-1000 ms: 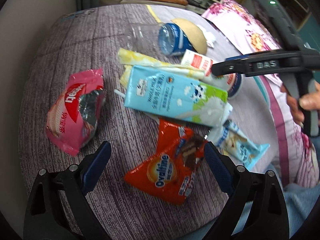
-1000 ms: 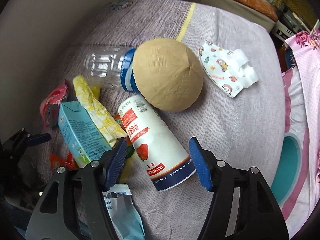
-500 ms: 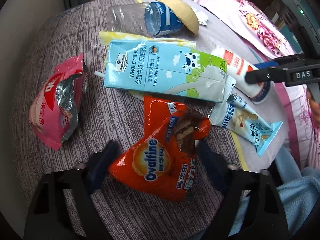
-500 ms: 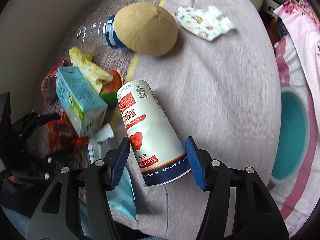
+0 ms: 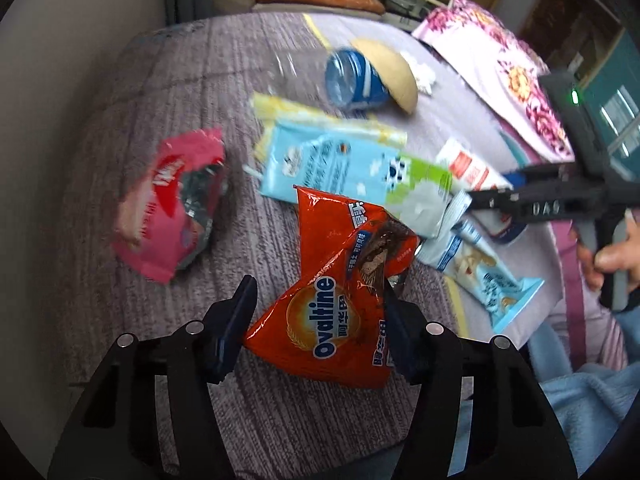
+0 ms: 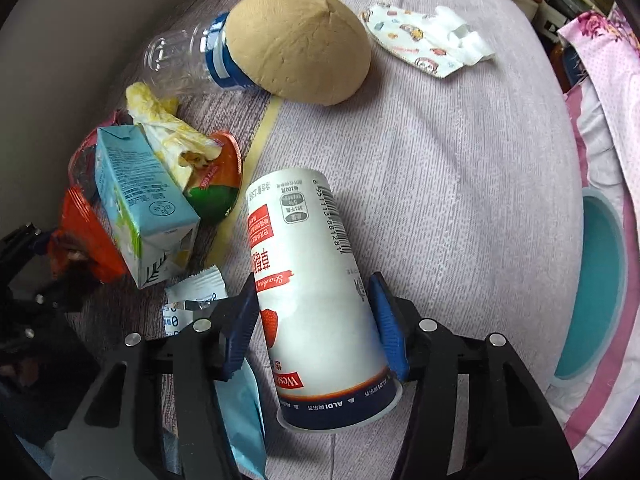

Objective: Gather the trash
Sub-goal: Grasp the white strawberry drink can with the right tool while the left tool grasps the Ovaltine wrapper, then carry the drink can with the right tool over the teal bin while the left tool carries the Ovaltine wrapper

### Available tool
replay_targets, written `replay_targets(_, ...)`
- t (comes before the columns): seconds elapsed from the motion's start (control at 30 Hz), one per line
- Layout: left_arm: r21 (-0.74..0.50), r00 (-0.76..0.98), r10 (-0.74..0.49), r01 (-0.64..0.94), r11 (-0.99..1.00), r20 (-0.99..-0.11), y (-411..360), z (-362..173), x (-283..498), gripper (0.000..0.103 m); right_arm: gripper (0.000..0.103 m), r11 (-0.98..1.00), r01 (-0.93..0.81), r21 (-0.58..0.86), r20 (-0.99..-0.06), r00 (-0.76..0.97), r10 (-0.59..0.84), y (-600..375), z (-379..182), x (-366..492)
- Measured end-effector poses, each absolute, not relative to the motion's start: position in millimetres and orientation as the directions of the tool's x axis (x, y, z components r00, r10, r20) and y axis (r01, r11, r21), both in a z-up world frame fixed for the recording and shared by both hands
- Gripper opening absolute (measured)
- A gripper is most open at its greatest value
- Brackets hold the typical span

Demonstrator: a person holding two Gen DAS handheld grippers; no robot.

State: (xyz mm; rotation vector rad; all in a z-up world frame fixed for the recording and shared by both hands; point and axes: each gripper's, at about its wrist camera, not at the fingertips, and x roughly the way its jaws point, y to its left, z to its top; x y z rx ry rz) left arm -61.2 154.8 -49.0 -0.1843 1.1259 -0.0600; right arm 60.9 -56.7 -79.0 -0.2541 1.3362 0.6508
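My left gripper is shut on the orange Ovaltine wrapper and holds it tilted off the grey bedspread. My right gripper is shut on the white strawberry yogurt cup, which lies on its side with its open rim toward the camera. A blue milk carton lies behind the wrapper; it also shows in the right wrist view. A pink snack bag, a light-blue wrapper, a yellow wrapper and a clear bottle lie around.
A tan dome-shaped object and a printed face mask lie at the far side. A floral pink quilt runs along the right, with a teal-ringed patch. A light-blue blanket is near me at lower right.
My left gripper closed on the Ovaltine wrapper and lifted it. My right gripper closed on the yogurt cup, which now sits deeper between the fingers.
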Motion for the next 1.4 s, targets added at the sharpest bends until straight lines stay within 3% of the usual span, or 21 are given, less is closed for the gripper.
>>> replay_targets(0.3,-0.210,0.517,-0.154,-0.051,0.976,-0.842,139,-7,-41,0.061,0.050,0.833,-0.455,0.314,-0.885,0.177,0.430,-116,-41,66)
replay_targets(0.73,-0.203,0.470,-0.214,0.074,0.976,-0.857,35,-15,45,0.061,0.050,0.853,-0.281,0.440,-0.804,0.299,0.514,-184,-25,103)
replay_targets(1.4,-0.131,0.382,-0.239,0.288,0.949,-0.893,-117,-34,132,0.061,0.050,0.905,-0.006,0.425,-0.791,0.483,0.375,-331,-29,129)
